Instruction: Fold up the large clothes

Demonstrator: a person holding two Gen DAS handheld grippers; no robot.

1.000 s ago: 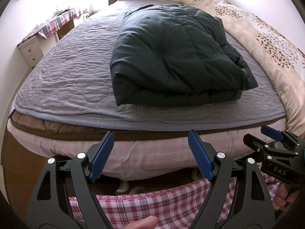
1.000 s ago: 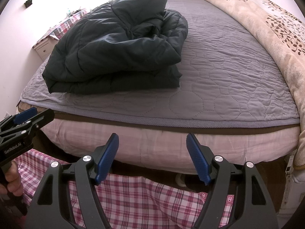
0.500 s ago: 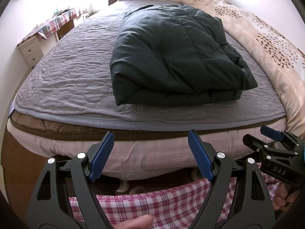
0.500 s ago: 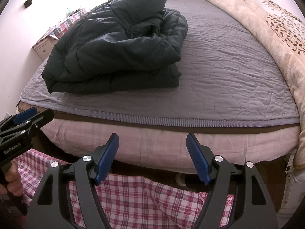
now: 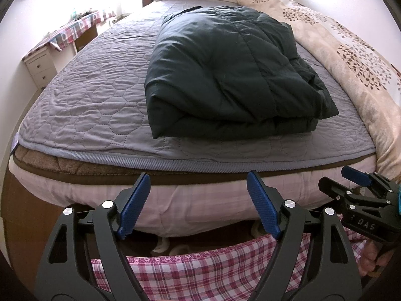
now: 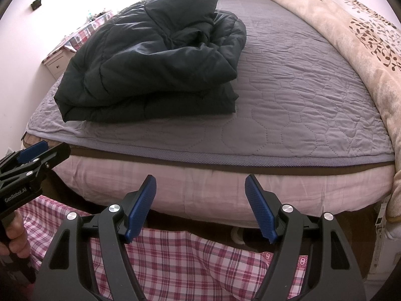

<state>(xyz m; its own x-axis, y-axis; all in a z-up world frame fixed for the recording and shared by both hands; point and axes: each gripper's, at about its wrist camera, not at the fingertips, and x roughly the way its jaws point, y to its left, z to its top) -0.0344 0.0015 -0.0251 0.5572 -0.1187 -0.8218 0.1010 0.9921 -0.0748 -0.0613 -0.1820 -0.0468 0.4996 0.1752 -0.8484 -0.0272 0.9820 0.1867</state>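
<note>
Jacket point(image 5: 225, 75) looks folded already near the bed's point(image 5: 75, 115) front edge, both grippers point(image 5: 198, 205) point(image 6: 200, 205) spread wide, holding nothing.

Home bedroom: quilted bed point(image 5: 82, 105), probably a dresser point(image 5: 41, 65).

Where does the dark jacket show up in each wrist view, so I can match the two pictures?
Left wrist: the jacket lies folded, centre and slightly right, on the bed.
Right wrist: the jacket sits upper left.
Shared landmark: the floral blanket along the bed's right side.
</note>
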